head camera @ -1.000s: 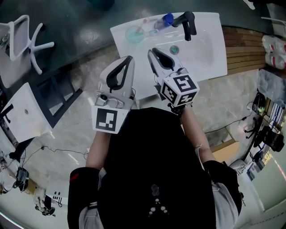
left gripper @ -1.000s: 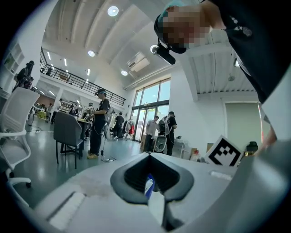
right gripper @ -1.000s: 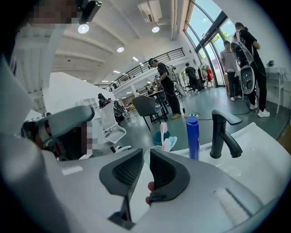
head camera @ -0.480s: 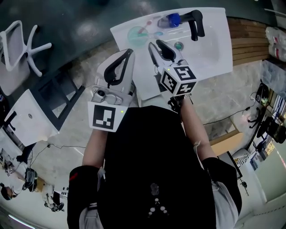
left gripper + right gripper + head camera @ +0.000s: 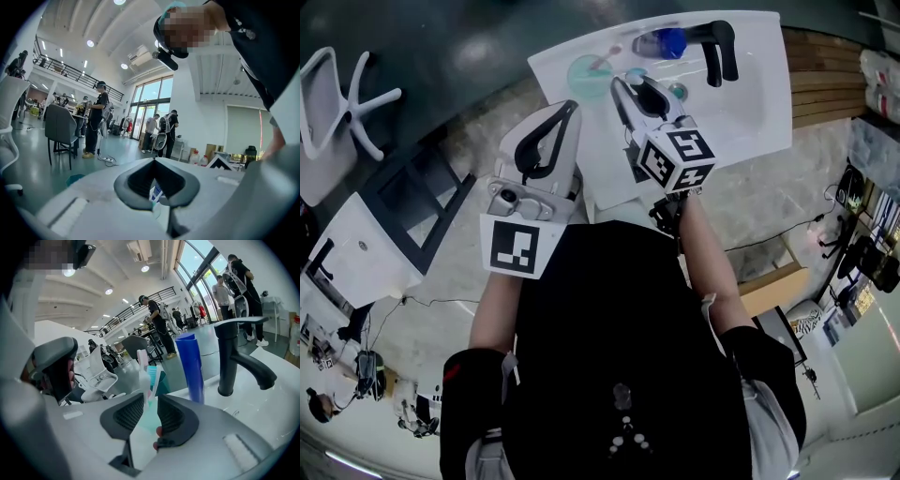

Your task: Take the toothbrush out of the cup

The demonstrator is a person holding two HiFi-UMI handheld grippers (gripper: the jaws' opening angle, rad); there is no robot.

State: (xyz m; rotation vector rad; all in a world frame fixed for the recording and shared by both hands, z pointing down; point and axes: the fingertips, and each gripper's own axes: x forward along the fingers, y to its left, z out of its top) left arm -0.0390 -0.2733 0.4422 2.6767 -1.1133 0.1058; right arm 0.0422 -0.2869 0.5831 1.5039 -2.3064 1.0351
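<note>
1. Setting. A white basin (image 5: 750,108) fills the upper middle of the head view. A black tap (image 5: 722,47) and a blue tube (image 5: 667,41) stand at its top edge.
2. Task objects. The translucent teal cup (image 5: 584,71) stands on the basin's upper left corner. In the right gripper view the pale pink toothbrush (image 5: 141,365) rises upright out of the cup (image 5: 149,420), with a teal item (image 5: 153,375) just beside it.
3. Right gripper (image 5: 629,87). It sits just to the lower right of the cup. Its jaws stand wide and hold nothing; they opened out and have just eased in slightly. Along the right gripper (image 5: 150,401) the brush handle lines up with the gap, but neither pad presses on it.
4. Left gripper (image 5: 570,111). It lies in the middle left of the head view, near the basin's edge. Its jaw tips meet and it carries nothing.
5. Likely hazards.
   - The cup looks light. A jaw striking its rim could tip it or slide it off the corner.
   - Closing too low could trap the cup wall with the handle, so that both lift together.
   - The teal item stands close enough to be pinched instead of, or along with, the brush.
   - The handle is thin and smooth. An off-centre grip could let it swivel or slip out.
</note>
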